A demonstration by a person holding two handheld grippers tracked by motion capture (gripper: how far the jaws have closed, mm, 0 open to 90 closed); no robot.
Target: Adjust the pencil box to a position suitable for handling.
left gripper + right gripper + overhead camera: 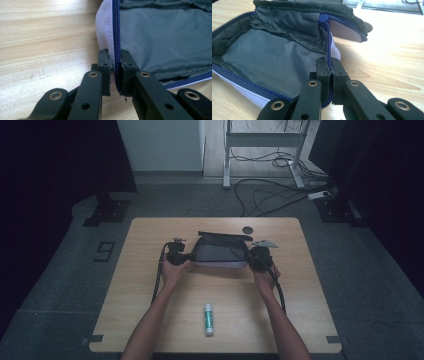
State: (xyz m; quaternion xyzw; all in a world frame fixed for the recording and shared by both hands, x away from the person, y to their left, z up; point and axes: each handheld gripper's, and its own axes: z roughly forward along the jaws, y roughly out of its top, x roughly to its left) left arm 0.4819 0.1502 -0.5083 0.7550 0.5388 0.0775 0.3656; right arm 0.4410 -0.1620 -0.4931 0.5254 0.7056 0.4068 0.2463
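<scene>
Both grippers (115,75) (331,75) pinch the unzipped pouch's (220,251) rim; grey lining shows inside

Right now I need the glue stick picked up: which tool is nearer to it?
Left, narrowly. The left tool grips the pouch's left end, the right tool its right end; the glue stick lies nearer the person, slightly left of centre.

Readable marks. A large dark numeral "9" (104,251) is marked on the grey floor (60,285) left of the wooden surface. In the left gripper view, the grey fabric lining (160,35) of the open, blue-zippered pouch carries a faint repeated woven brand mark (178,51) reading roughly "kocot"; its exact letters cannot be made out. Print on the white-and-green glue stick (209,319) is too small to read.
</scene>
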